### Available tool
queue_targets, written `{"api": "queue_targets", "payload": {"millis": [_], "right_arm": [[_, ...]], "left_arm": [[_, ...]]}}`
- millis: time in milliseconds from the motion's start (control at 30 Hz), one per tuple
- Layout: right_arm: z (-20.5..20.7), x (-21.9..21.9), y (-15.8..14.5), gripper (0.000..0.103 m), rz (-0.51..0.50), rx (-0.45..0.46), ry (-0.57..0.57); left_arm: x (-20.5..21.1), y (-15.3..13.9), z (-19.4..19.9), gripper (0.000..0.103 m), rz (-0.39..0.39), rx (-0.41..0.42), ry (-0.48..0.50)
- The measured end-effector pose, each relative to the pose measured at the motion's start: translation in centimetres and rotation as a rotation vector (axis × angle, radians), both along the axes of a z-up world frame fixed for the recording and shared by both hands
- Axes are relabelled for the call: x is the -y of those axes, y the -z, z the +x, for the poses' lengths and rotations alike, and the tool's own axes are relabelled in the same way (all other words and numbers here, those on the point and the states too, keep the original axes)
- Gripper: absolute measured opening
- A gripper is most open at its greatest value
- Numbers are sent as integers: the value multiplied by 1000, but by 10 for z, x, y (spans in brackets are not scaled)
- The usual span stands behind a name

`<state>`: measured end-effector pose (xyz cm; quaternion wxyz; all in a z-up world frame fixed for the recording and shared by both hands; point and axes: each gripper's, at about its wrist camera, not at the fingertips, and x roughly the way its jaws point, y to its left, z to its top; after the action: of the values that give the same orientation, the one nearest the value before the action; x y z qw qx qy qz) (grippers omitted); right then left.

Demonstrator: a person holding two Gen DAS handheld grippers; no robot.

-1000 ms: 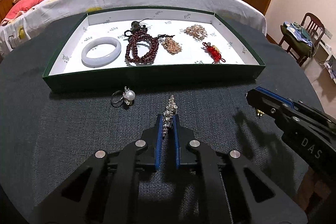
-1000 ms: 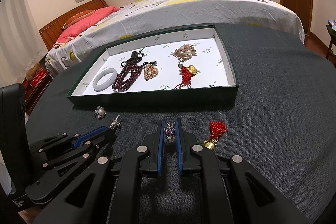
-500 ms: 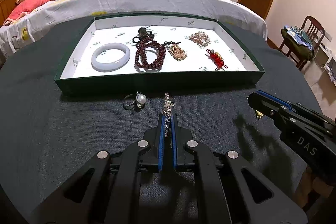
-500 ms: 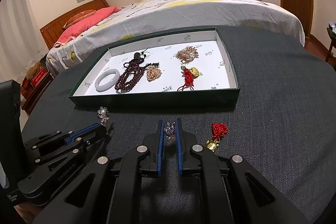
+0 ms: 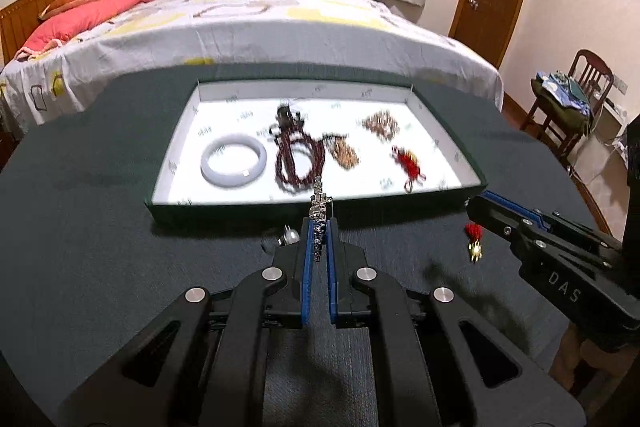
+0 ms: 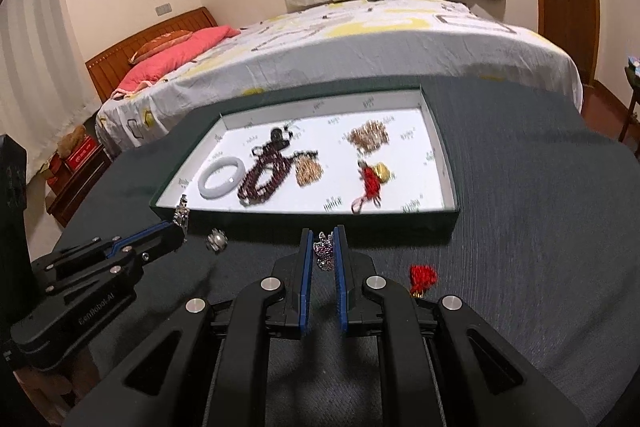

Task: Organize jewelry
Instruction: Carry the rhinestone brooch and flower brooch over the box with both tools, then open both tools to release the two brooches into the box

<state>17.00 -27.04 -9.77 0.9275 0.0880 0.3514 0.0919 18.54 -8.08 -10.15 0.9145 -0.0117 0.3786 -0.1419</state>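
Observation:
My left gripper [image 5: 319, 227] is shut on a silver crystal hairpin [image 5: 319, 203] and holds it lifted just before the green tray [image 5: 240, 209]; the hairpin also shows in the right wrist view [image 6: 182, 213]. My right gripper [image 6: 323, 251] is shut on a small purple crystal charm [image 6: 324, 253], raised above the table near the tray's front wall [image 6: 400, 221]. The tray's white floor holds a white bangle [image 5: 234, 165], dark red beads [image 5: 296, 163], gold pieces [image 5: 345, 153] and a red knot charm [image 5: 408, 163].
A pearl ring [image 5: 289, 237] and a red tassel with a gold bell [image 5: 474, 239] lie on the dark table before the tray. A bed [image 5: 260, 23] stands behind the table. A chair [image 5: 576, 95] stands at the right.
Both grippers have risen and moved toward the tray with their pieces held. The left gripper closed on the hairpin and lifted it off the table.

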Motion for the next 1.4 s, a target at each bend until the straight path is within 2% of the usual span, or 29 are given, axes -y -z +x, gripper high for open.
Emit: {"api": "queue_targets", "payload": {"millis": [500, 767, 1000, 1200, 1400], "right_arm": [[37, -22, -54, 11, -60, 142, -33], [87, -35, -73, 11, -85, 210, -34], [131, -45, -48, 11, -96, 179, -32], [170, -53, -7, 11, -97, 58, -58], [194, -55, 20, 11, -105, -51, -68]], "left_arm": [[-20, -47, 32, 7, -1, 132, -24], [-30, -55, 83, 7, 25, 180, -51], [-26, -36, 139, 7, 69, 158, -54], [-25, 1, 184, 7, 83, 39, -57], [-26, 23, 207, 7, 107, -27, -56]]}}
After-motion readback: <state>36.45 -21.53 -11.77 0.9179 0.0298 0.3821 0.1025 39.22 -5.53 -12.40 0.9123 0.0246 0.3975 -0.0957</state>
